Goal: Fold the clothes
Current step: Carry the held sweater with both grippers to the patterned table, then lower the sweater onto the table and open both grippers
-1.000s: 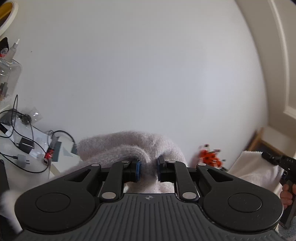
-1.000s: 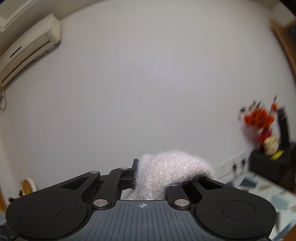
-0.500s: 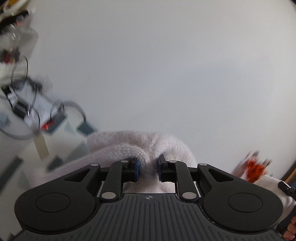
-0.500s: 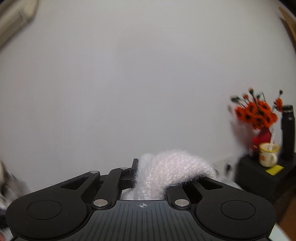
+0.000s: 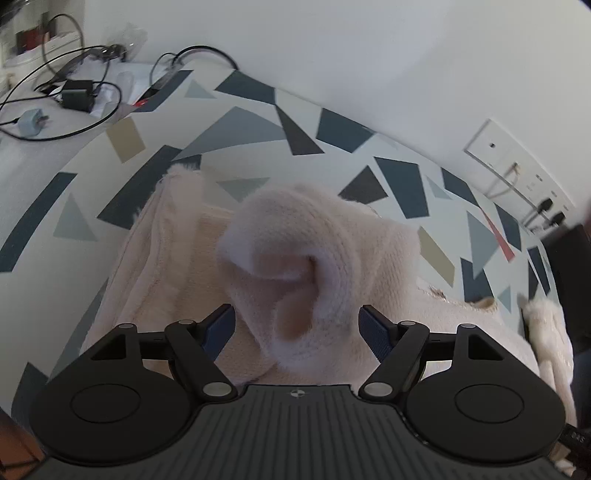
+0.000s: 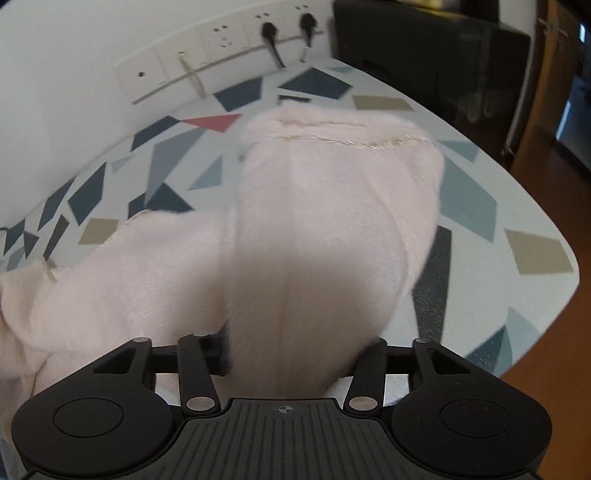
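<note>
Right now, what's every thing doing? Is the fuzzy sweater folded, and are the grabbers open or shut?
Sweater: pale pink, partly folded, lying bunched on the table, one fold curling up between the left pads.
Left gripper: jaws opening, pads clear of the knit.
Right gripper: jaws opening, fabric between them, pads hidden.
Table: patterned top, sweater on it.
Plugs: in the wall sockets.

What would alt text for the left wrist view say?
The left gripper is opening around a bunched fold of a fluffy pale pink garment, pads clear of the cloth. The garment lies on a table patterned with grey and blue shapes; cables and a charger sit far left.
</note>
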